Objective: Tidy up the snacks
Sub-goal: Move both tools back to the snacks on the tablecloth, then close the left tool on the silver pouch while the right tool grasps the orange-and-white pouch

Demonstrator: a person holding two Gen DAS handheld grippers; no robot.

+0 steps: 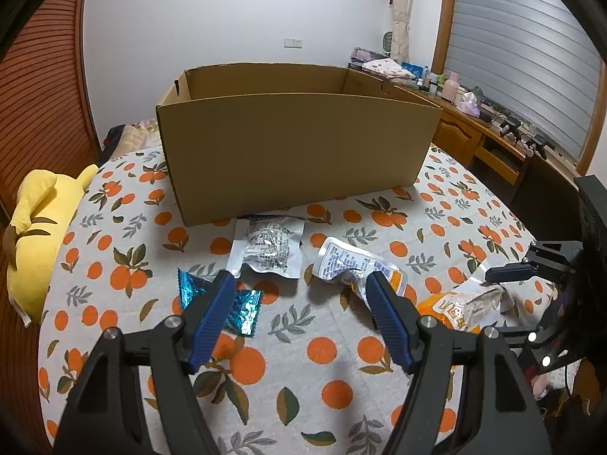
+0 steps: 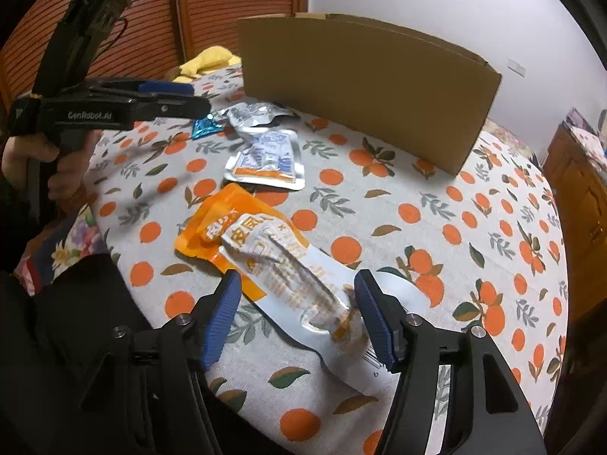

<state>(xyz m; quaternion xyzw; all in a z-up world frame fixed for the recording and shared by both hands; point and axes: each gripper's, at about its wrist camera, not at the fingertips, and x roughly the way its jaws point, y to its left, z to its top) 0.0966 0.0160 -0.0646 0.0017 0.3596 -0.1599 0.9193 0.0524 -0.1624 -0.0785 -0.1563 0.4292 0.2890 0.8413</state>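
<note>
Snacks lie scattered on a round table under a white cloth printed with oranges and green leaves, and an open brown cardboard box stands at its far side. Farthest left, off the table edge, sits a yellow plush toy. Next comes a crinkled shiny blue foil packet, lying flat on the cloth and partly hidden behind the left finger of the left gripper. Those tongs hang above the cloth with the jaws spread wide and nothing between them; the blue pads touch no packet. Just beyond them, close to the box's front wall, rests a silver pouch with dark print, and to its right a silver pouch with blue print and an orange edge, its corner passing behind the right finger. Further right lies a long orange and white snack bag, crumpled along its middle. The right gripper is down over this bag with its jaws wide apart on either side of the white end; the pads do not press it, and whether the right pad grazes the wrapper I cannot tell. A hand holds the left tool's handle.
</note>
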